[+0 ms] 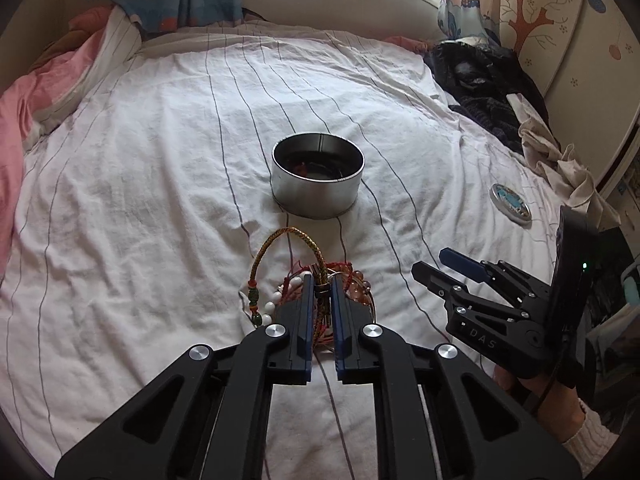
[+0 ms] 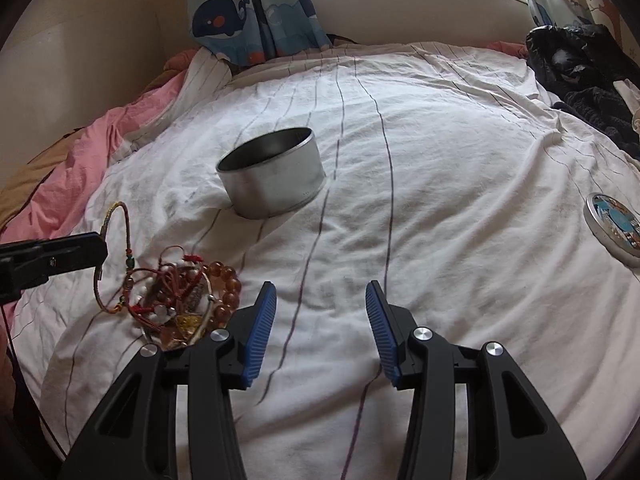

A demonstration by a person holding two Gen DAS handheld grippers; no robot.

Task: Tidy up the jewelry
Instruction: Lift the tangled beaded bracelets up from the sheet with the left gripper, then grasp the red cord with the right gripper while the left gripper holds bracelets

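My left gripper (image 1: 320,285) is shut on a braided gold-and-green cord bracelet (image 1: 294,231), whose loop arches up past the fingertips. Under it a tangled pile of jewelry (image 1: 362,280) lies on the bed: red cords, white beads and amber beads. The right wrist view shows the same bracelet (image 2: 118,204) hanging from the left gripper (image 2: 100,254) above the pile (image 2: 184,300). A round silver tin (image 1: 318,196) (image 2: 276,188) stands open farther up the bed, with dark items inside. My right gripper (image 2: 322,296) (image 1: 430,262) is open and holds nothing, right of the pile.
A white striped sheet (image 1: 160,184) covers the bed. The tin's round lid (image 1: 512,203) (image 2: 614,230) lies at the right. Dark clothes (image 1: 484,84) are heaped at the far right, a pink quilt (image 1: 16,128) along the left, and whale-print curtains (image 2: 248,12) hang behind.
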